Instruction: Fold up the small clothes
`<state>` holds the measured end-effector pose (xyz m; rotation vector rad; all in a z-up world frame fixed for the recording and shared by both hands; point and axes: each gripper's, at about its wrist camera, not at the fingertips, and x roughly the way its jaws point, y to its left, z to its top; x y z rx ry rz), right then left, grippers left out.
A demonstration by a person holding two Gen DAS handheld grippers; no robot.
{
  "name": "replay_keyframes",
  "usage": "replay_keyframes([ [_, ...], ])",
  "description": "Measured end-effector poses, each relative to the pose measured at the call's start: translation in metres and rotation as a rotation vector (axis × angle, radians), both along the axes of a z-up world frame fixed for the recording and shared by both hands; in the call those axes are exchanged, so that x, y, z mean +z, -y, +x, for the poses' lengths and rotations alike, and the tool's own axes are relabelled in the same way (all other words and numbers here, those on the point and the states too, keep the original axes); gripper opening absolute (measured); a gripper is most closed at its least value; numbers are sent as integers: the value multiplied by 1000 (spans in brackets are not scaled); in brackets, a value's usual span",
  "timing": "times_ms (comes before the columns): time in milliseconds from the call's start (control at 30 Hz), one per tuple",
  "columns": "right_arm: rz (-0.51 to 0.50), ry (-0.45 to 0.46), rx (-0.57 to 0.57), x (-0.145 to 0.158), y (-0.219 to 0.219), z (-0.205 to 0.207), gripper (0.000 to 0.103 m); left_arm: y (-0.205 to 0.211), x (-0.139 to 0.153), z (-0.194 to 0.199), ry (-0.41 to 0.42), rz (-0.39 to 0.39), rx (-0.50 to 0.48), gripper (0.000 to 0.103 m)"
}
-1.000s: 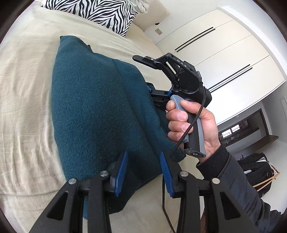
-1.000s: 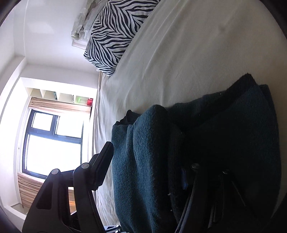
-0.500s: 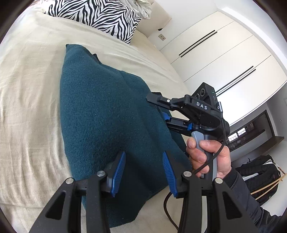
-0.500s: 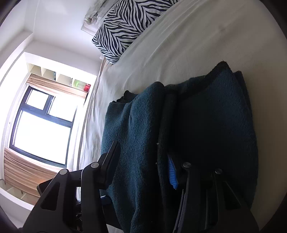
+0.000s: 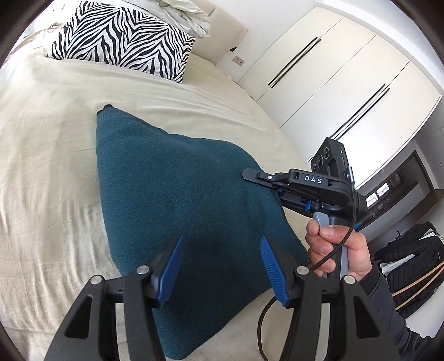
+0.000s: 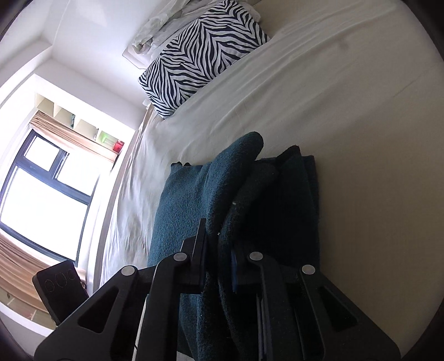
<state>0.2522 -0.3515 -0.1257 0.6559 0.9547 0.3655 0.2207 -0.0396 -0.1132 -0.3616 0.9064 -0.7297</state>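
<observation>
Window [image 6: 41, 194] appears only beside right gripper [image 6: 219, 250] pinching sweater [image 6: 180, 211].

A wide bed [image 5: 50, 172] fills most of the room, covered by a cream sheet [image 6: 347, 116] that lies smooth in the middle and ripples into soft creases toward the near edge. Up at the head rests a zebra-striped pillow [image 5: 122, 39] — black and white, propped at a slant — with a crumpled pale cloth [image 5: 183, 14] bunched just behind it. On the middle of the sheet lies a dark teal knitted garment [image 5: 177, 194], folded over itself — one side lifted off the bed, the rest flat on the sheet.
</observation>
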Motion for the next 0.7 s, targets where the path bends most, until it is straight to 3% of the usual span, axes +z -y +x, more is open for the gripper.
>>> replay_keyframes([
  [67, -47, -79, -28, -27, 14, 4, 11, 7, -10, 4, -22, 18, -1, 59],
  [133, 101, -110, -66, -58, 32, 3, 10, 11, -18, 5, -41, 29, -3, 59],
  [200, 183, -90, -83, -66, 40, -2, 11, 12, -20, 3, -34, 42, -2, 59],
  [367, 87, -110, -120, -46, 38, -7, 17, 8, -8, 8, 25, 78, 20, 59],
  [467, 11, -25, -194, -9, 47, -11, 17, 10, 4, 24, 80, 124, 29, 59],
  [567, 136, 45, -144, 14, 46, -2, 17, 20, 4, 52, 91, 210, 26, 59],
  [700, 184, 31, -53, 12, 17, 32, 17, 39, -21, 90, 27, 338, 33, 57],
])
